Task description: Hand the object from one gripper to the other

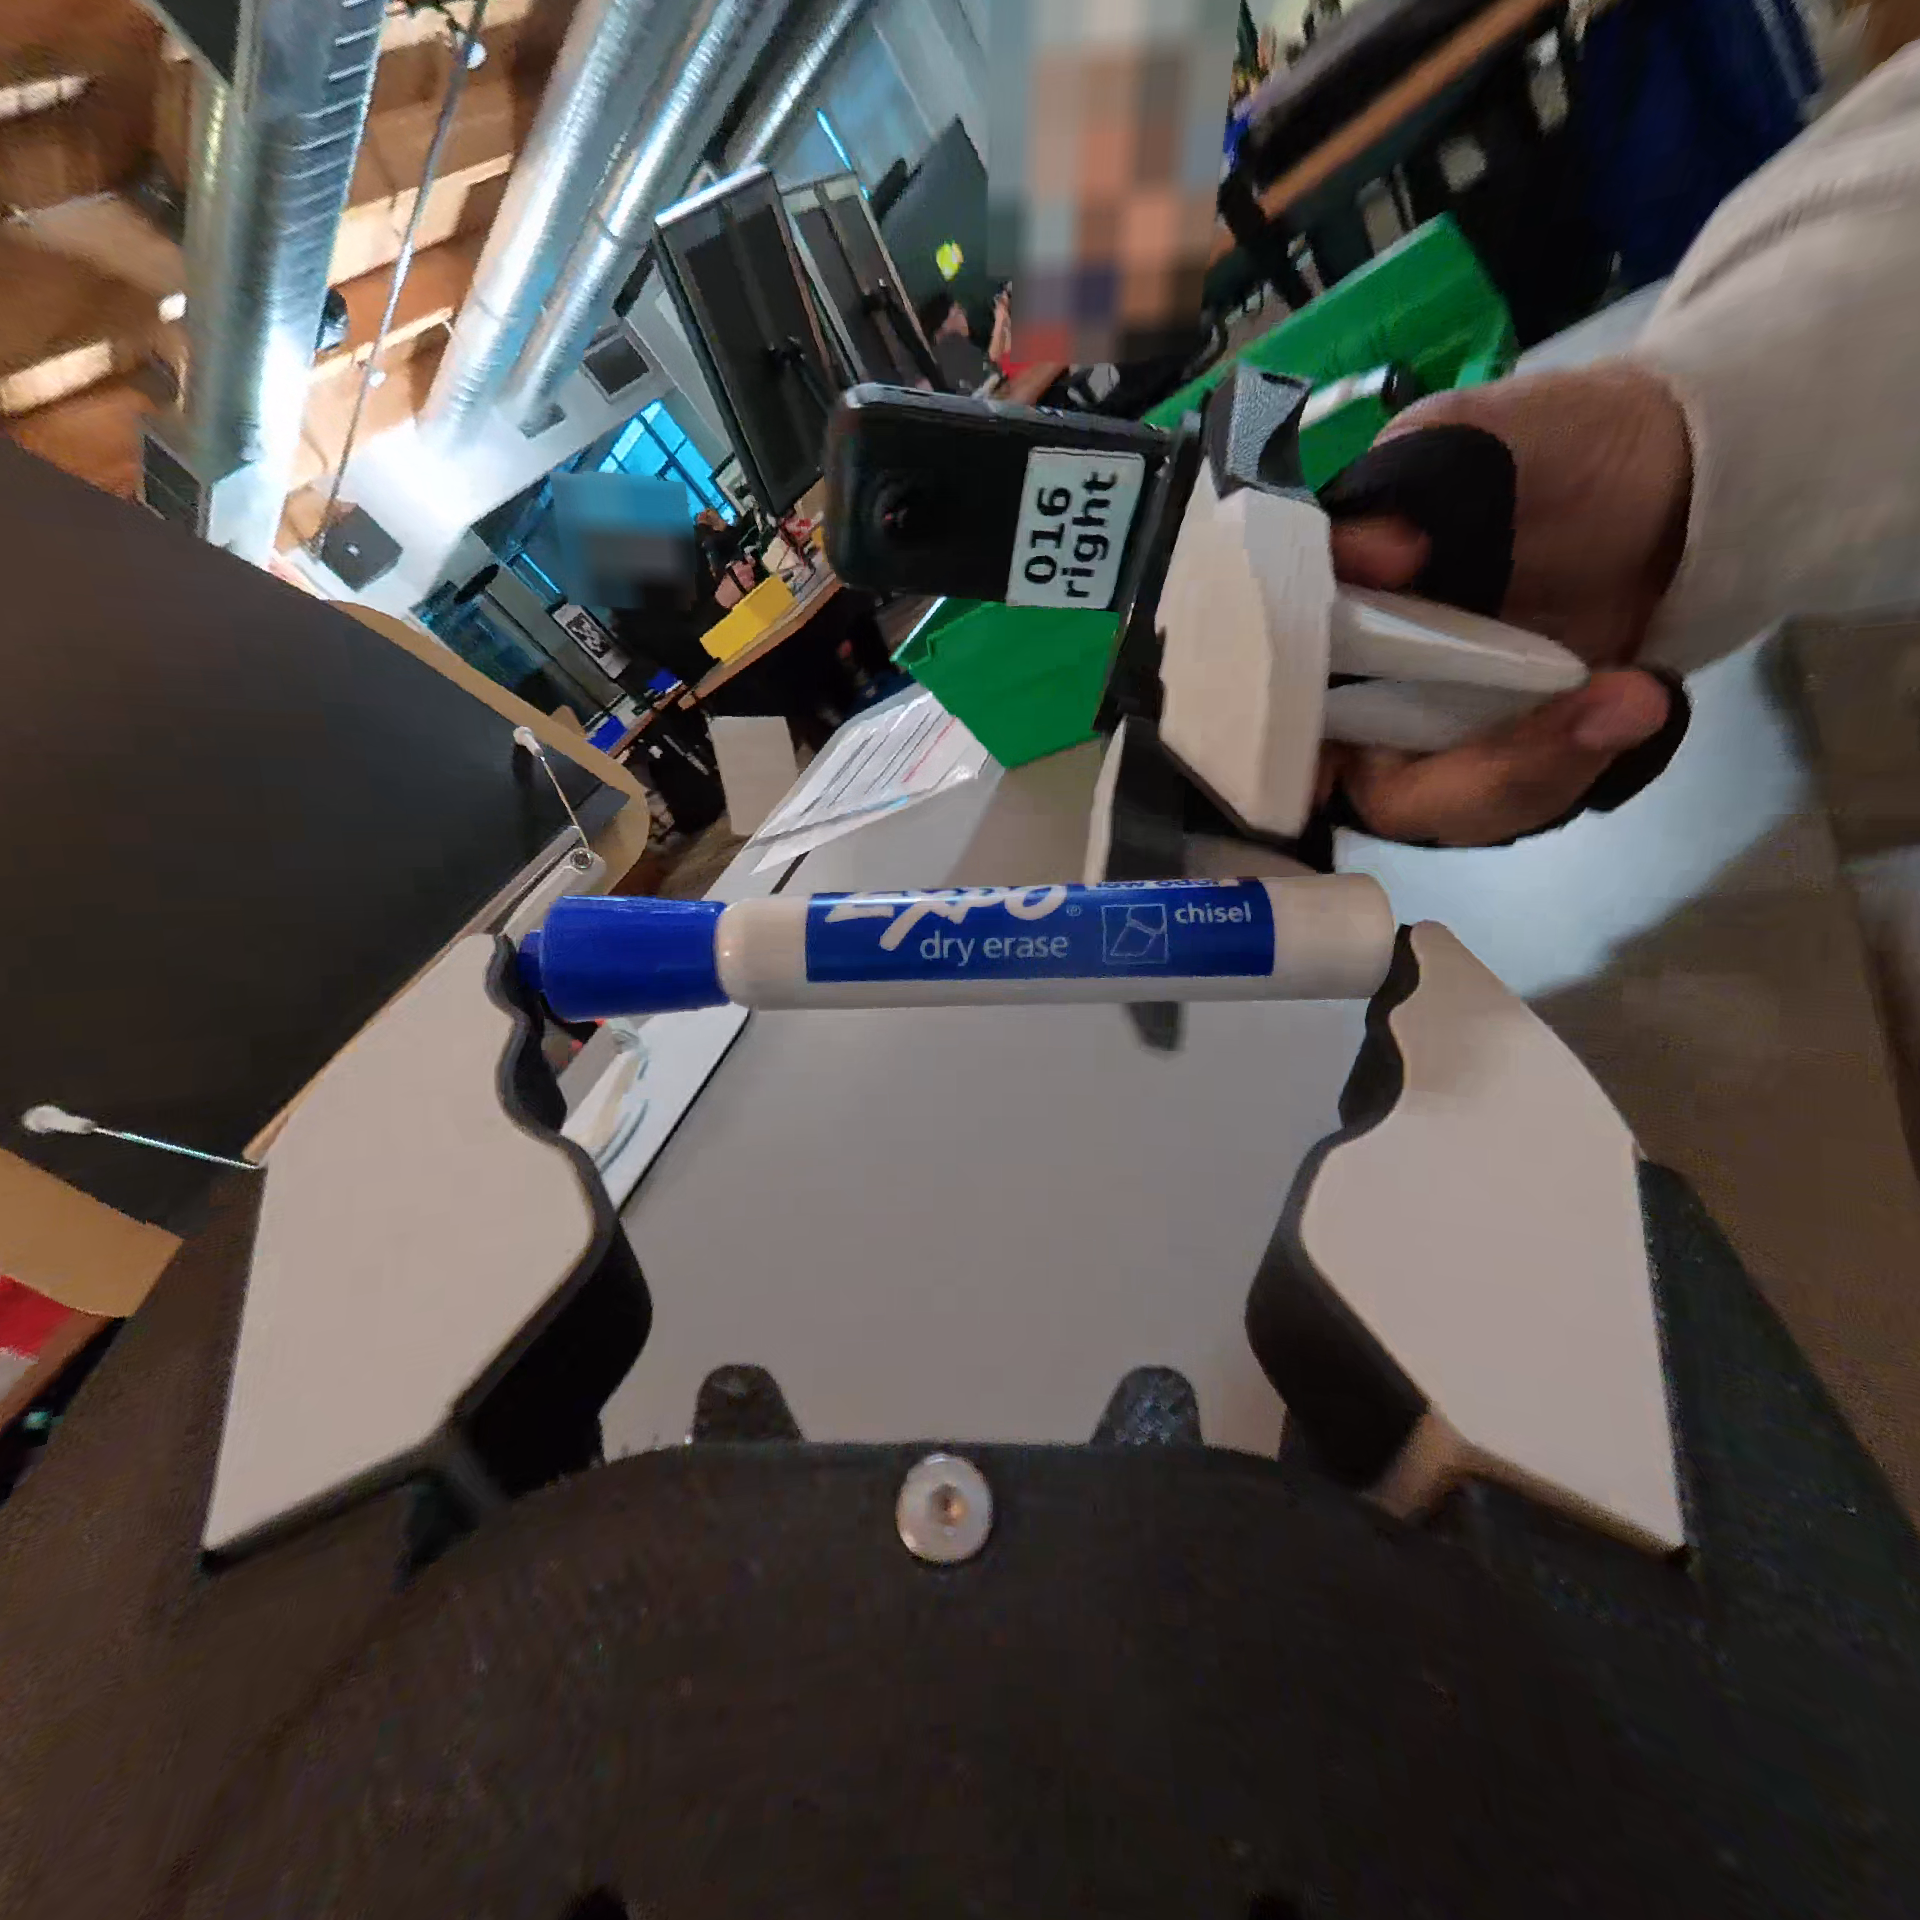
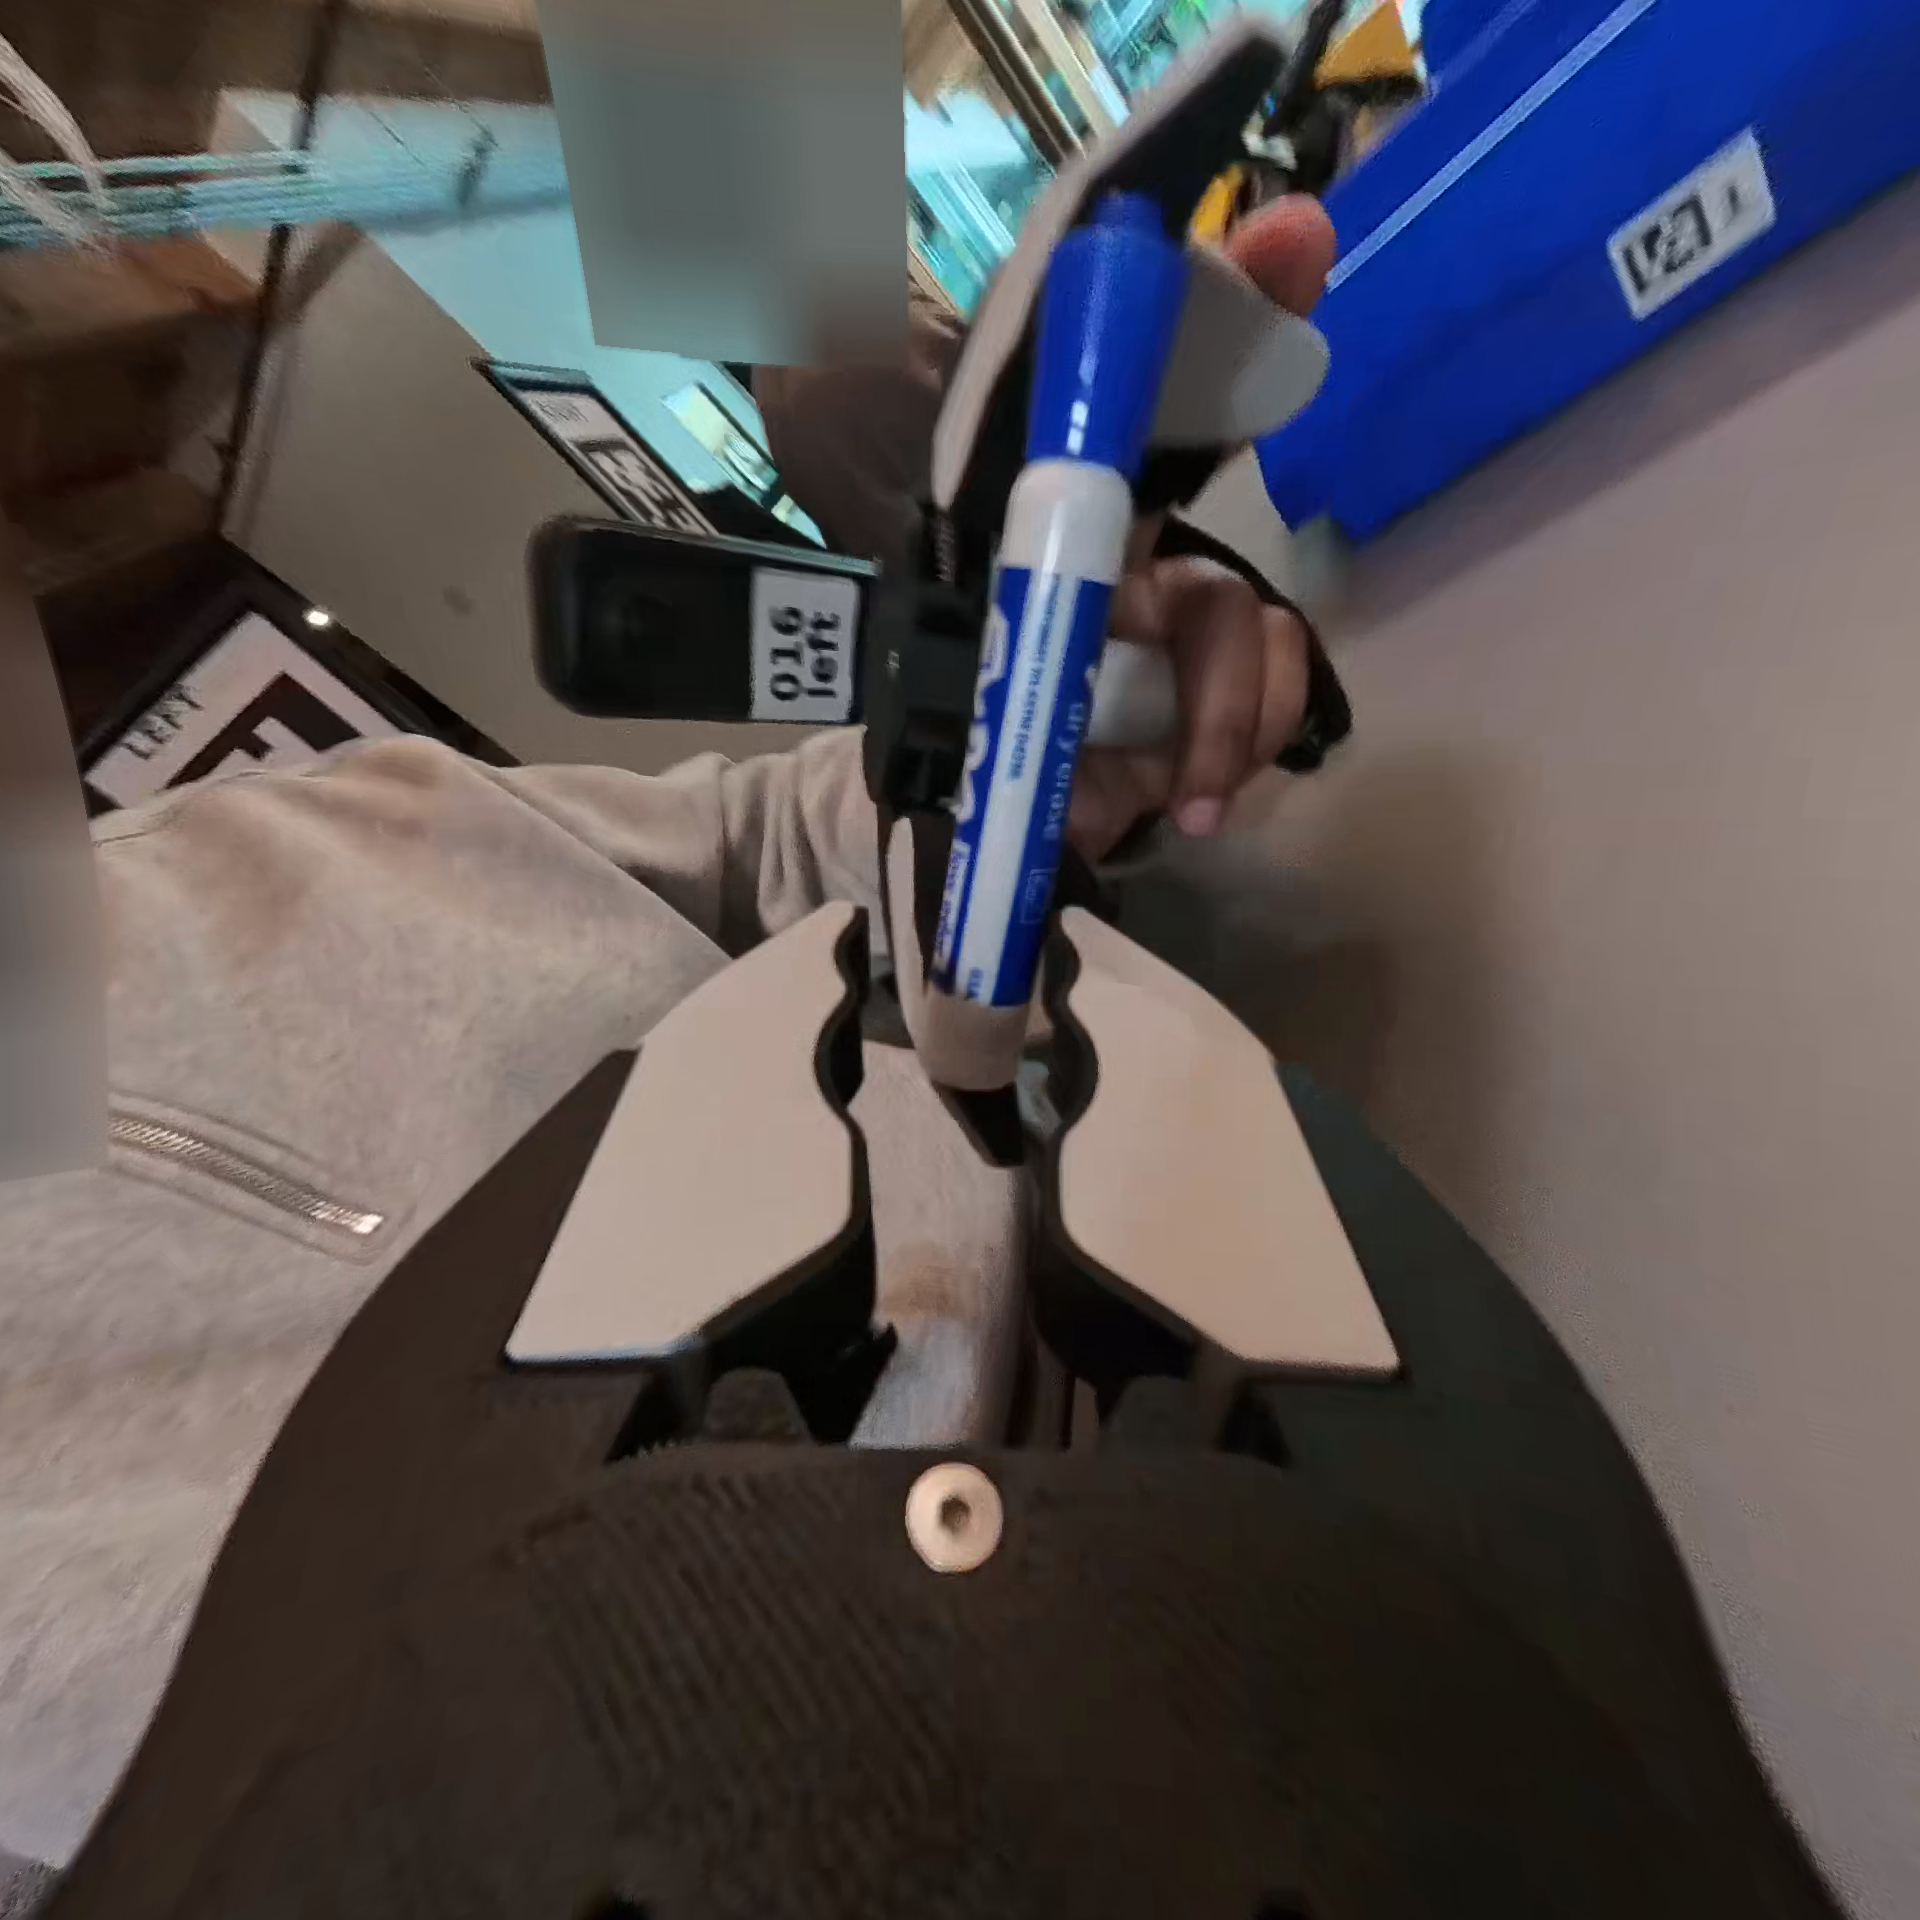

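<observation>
Between the left gripper (image 1: 956, 966) fingertips the marker (image 1: 956, 940) spans end to end, pinched lengthwise, jaws wide. Right gripper (image 2: 961, 997), narrowly parted, brackets its white butt end; contact unclear. Risk: end-pinch slips and the marker drops before right closes. Marker, both cameras and a blue bin (image 2: 1621, 291) carry labels.

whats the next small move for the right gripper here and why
Probably close the right gripper on the marker. The marker's white end already sits between its fingertips with gaps either side, while the left gripper spans it end to end, cap to tail.
</observation>
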Demonstrator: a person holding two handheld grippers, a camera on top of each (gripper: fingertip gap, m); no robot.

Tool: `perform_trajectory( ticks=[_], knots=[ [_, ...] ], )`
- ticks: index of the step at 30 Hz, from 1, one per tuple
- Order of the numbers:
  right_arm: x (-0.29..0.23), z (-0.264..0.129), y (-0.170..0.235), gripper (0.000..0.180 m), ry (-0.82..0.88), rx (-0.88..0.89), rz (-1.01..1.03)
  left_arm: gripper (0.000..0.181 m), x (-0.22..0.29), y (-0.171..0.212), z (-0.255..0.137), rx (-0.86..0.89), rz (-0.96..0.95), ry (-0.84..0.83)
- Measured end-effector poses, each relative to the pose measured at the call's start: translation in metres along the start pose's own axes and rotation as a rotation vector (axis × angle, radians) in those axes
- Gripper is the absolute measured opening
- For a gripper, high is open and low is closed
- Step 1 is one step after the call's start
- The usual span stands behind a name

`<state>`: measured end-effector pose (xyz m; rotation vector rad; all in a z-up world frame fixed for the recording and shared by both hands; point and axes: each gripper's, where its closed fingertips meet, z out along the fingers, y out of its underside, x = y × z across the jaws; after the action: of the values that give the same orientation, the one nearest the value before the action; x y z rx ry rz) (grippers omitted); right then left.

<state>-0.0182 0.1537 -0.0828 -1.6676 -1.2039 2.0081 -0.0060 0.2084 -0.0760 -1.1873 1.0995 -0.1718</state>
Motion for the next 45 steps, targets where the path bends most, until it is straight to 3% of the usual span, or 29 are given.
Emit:
perform_trajectory(
  ticks=[1,5,9,15,16,19,21,24,31,33,35,40,45],
  knots=[
    [0.003,0.003,0.006,0.022,0.019,-0.034,0.005,0.147,0.002,0.002,0.001,-0.009,0.02,0.005],
    [0.009,0.002,0.008,0.021,0.09,-0.077,-0.035,0.147,0.004,0.003,0.002,-0.007,0.042,0.001],
    [0.013,0.001,0.001,0.021,0.106,-0.012,-0.048,0.147,-0.003,0.001,0.001,0.016,0.027,-0.051],
    [0.009,-0.019,-0.03,0.021,0.167,0.203,-0.284,0.143,-0.023,-0.006,-0.005,0.092,-0.275,-0.057],
    [0.009,-0.021,-0.033,0.021,0.185,0.225,-0.328,0.134,-0.023,-0.009,-0.007,0.113,-0.342,-0.023],
    [0.011,-0.019,-0.032,0.021,0.226,0.229,-0.452,0.081,-0.009,-0.027,-0.012,0.191,-0.613,0.208],
    [0.009,-0.014,-0.029,0.021,0.228,0.218,-0.501,0.081,-0.016,-0.038,-0.013,0.26,-0.796,0.24],
    [0.005,-0.004,-0.025,0.021,0.219,0.21,-0.548,0.063,-0.025,-0.048,-0.018,0.319,-0.948,0.269],
    [0.0,0.014,-0.017,0.021,0.201,0.206,-0.575,0.05,-0.042,-0.06,-0.027,0.357,-0.931,0.179],
    [0.002,0.014,-0.018,0.021,0.21,0.216,-0.564,0.021,-0.04,-0.065,-0.03,0.364,-0.899,0.194],
    [0.003,0.012,-0.019,0.021,0.207,0.232,-0.552,0.017,-0.037,-0.068,-0.031,0.35,-0.873,0.201],
    [0.009,-0.003,-0.034,0.066,0.198,0.347,-0.489,0.017,-0.033,-0.068,-0.029,0.312,-0.829,0.206],
    [0.015,-0.03,-0.05,0.068,0.28,0.419,-0.523,0.017,-0.038,-0.059,-0.028,0.307,-0.881,0.204]
  ],
)
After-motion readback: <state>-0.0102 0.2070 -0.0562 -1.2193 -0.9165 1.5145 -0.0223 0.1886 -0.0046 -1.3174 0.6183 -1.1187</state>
